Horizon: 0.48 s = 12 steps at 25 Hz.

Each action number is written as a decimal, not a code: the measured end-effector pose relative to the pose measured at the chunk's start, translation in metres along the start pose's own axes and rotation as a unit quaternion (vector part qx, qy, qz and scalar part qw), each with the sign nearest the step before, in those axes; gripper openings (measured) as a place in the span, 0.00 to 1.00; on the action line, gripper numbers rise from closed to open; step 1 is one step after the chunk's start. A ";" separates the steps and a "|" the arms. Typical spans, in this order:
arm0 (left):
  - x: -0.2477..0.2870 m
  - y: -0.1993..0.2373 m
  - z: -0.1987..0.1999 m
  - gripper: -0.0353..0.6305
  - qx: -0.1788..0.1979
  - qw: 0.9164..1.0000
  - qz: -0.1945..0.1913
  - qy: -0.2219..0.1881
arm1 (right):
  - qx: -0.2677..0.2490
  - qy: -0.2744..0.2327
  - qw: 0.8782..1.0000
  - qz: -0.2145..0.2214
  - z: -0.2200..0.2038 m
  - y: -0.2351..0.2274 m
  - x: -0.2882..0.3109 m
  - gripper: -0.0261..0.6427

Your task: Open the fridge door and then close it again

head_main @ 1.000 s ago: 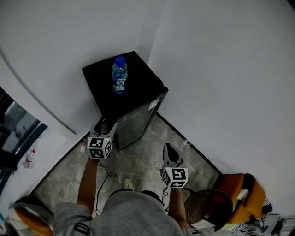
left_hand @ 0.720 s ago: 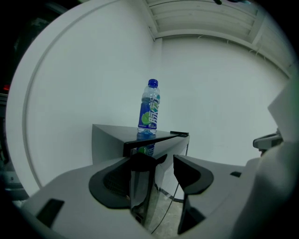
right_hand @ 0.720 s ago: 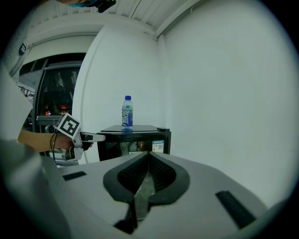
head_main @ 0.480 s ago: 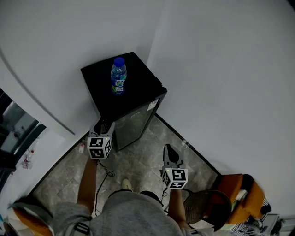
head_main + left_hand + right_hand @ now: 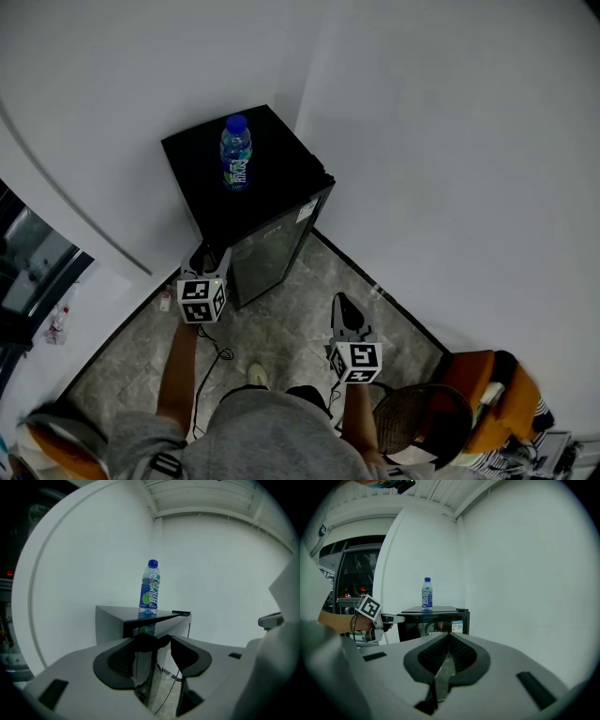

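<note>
Fridge (image 5: 281, 202) stands shut in the corner, bottle (image 5: 235, 153) on top; left gripper (image 5: 208, 256) straddles the door (image 5: 270, 255) edge, jaws apart, just closing for the pull; right gripper (image 5: 343, 307) closed, empty, parked clear.

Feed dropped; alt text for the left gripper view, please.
The jaws of the left gripper, which have just been closing, stand apart around the vertical edge of the glass door of the black fridge, not yet clamped on it. A blue-capped bottle stands upright on the fridge top, before white walls.
</note>
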<state>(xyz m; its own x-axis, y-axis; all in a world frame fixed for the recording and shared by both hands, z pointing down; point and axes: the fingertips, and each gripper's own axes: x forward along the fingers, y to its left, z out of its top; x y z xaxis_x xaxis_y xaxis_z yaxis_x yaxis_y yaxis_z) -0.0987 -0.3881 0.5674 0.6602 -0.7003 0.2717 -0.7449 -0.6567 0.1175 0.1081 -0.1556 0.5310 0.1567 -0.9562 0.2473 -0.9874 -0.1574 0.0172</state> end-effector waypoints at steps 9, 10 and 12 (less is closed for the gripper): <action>-0.008 -0.011 -0.006 0.40 0.010 1.000 0.009 -0.003 | 0.013 0.002 1.000 -0.004 -0.008 -0.011 -0.011 0.08; -0.010 -0.013 -0.006 0.40 0.010 1.000 0.011 -0.002 | 0.014 0.002 1.000 -0.003 -0.009 -0.013 -0.012 0.08; -0.013 -0.017 -0.007 0.40 0.011 1.000 0.015 -0.001 | 0.015 0.003 1.000 0.001 -0.010 -0.016 -0.015 0.08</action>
<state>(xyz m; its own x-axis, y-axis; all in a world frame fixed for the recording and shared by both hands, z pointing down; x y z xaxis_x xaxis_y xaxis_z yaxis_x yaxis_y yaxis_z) -0.0953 -0.3656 0.5688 0.6381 -0.7199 0.2730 -0.7619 -0.6417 0.0886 0.1212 -0.1361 0.5368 0.1536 -0.9553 0.2527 -0.9867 -0.1622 -0.0135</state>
